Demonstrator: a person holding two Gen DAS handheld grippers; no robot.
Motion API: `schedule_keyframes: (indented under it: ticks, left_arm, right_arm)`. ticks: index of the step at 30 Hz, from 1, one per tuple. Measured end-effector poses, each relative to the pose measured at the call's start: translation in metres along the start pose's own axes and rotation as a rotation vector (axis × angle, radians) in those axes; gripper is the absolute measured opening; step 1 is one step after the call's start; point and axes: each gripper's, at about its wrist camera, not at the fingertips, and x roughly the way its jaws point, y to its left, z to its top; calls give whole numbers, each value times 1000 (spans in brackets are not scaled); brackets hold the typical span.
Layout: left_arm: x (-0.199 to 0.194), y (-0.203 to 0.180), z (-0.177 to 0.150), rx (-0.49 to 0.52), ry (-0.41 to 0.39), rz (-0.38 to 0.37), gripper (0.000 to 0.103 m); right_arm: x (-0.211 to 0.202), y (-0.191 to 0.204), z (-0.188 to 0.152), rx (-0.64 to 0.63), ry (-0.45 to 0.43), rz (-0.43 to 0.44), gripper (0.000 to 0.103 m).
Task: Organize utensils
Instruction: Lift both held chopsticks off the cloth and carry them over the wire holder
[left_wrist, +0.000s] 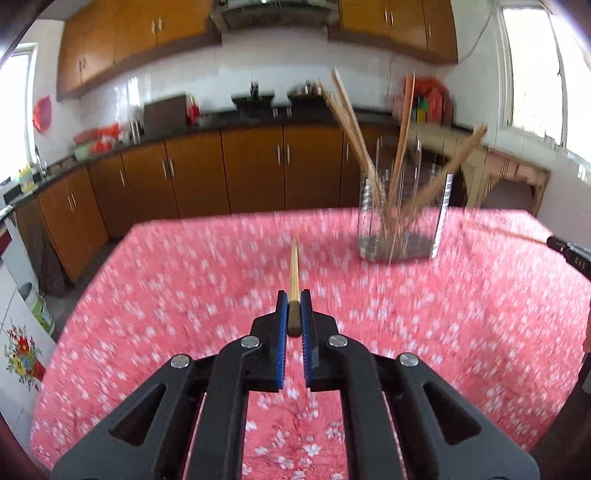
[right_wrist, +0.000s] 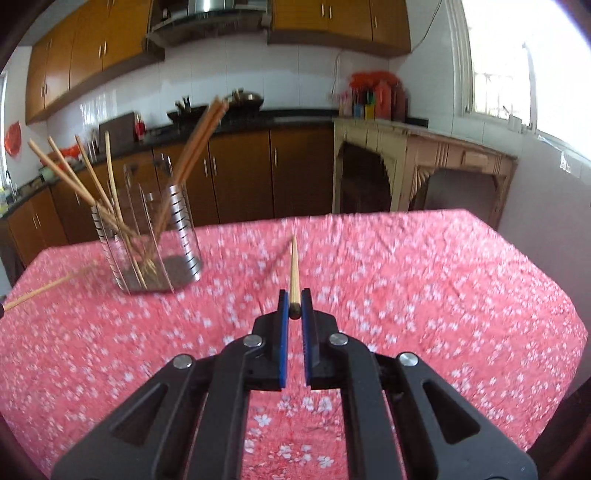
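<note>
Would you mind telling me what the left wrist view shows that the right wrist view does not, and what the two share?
Only the left wrist view: the left gripper shut on its chopstick, a floral-decorated white appliance at the left edge, and the right gripper's tip at the right edge.

Only the right wrist view: the right gripper shut on its own chopstick, and a pale carved side table.

Both: the wire utensil holder holding chopsticks, on the pink floral tablecloth.
</note>
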Motion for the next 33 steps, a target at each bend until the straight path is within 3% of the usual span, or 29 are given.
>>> schedule_keyframes:
  ticks: [5, 11, 20, 33]
  left_arm:
    - [-25, 4, 27, -25, -146, 14, 7]
    - [-36, 12, 49, -67, -235, 30, 7]
    - [-44, 13, 68, -86, -291, 41, 7]
    - [-56, 16, 81, -112, -339, -1, 7]
  right_arm:
    - [-20, 2, 25, -12, -95, 6, 7]
    - [-35, 0, 54, 5, -175, 25, 7]
    - [-52, 6, 83, 31, -241, 89, 7]
    - [-69, 4, 103, 88, -271, 179, 7]
